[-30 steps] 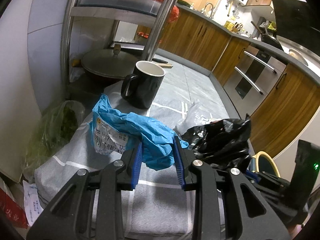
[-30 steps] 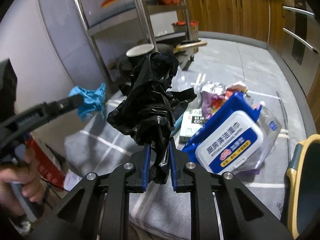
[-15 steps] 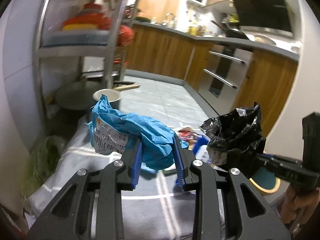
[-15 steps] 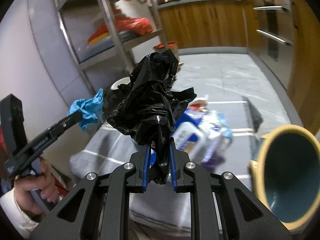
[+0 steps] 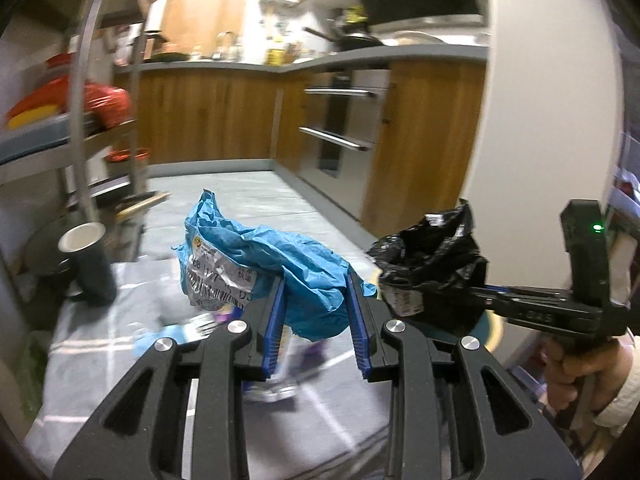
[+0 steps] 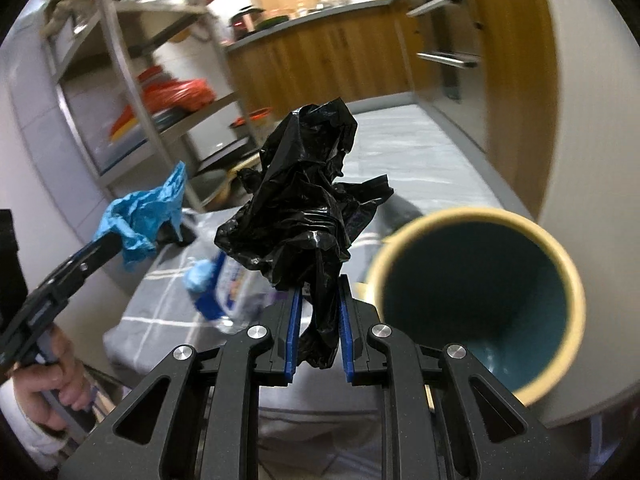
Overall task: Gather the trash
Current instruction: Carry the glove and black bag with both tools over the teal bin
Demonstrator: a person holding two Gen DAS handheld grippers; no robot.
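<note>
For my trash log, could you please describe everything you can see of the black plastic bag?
The black plastic bag is thin, glossy film, crumpled into a loose wad, with a white printed label showing in the left wrist view. It is clamped between the blue pads of the right gripper, its bulk sticking up above the fingers and a tail hanging between them. It hangs in the air above the grey checked cloth, touching nothing else.
</note>
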